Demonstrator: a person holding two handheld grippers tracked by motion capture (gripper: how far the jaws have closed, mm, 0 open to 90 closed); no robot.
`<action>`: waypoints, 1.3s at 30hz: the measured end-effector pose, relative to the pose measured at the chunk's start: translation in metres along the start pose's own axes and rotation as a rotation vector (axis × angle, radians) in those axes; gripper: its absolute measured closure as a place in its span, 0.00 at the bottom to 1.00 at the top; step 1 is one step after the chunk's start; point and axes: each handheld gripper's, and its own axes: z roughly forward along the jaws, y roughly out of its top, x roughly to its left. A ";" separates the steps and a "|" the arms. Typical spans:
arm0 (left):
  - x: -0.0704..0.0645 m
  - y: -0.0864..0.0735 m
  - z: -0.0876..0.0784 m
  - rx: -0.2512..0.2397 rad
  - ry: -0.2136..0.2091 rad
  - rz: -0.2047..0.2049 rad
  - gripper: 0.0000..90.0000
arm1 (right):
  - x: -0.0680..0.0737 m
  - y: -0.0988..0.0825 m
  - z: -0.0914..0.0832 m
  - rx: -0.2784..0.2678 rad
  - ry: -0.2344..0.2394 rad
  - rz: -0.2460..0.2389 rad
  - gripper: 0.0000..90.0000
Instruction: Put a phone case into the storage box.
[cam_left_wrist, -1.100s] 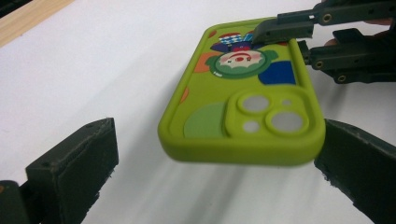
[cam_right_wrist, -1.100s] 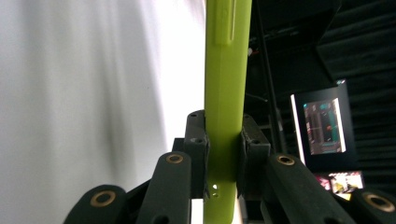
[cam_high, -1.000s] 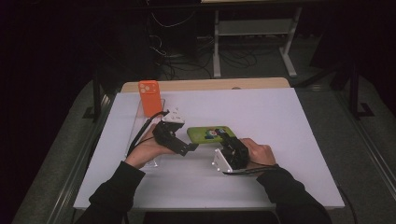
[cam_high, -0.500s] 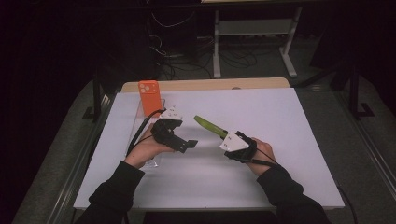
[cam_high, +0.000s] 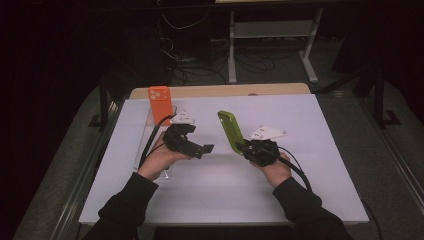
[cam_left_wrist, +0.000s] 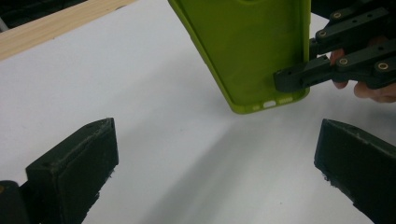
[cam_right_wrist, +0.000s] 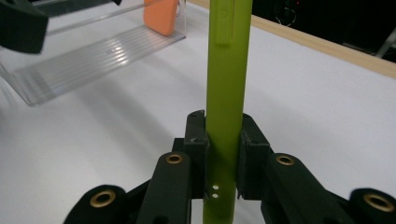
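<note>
While my right gripper (cam_high: 240, 148) clamps the green case (cam_high: 229, 130) at its bottom end, long axis tilts up toward 11 o'clock. Left gripper (cam_high: 209, 148) open & empty at 9 o'clock of it, nearer the clear rack (cam_high: 150, 131) w/ orange case (cam_high: 161, 104).

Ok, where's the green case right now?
The green case is off the table, clamped edge-on in the right claw just right of centre in the high view, with the open left claw beside it.
</note>
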 end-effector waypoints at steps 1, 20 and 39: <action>-0.001 0.000 0.001 -0.004 -0.001 -0.003 0.00 | 0.000 0.000 0.000 -0.004 0.004 0.008 0.84; -0.006 0.024 0.023 -0.097 -0.012 -0.098 0.00 | 0.008 0.006 0.000 -0.070 0.064 0.090 0.84; -0.015 0.036 0.044 -0.149 -0.059 -0.105 0.00 | 0.017 0.009 0.002 -0.079 0.107 0.081 0.84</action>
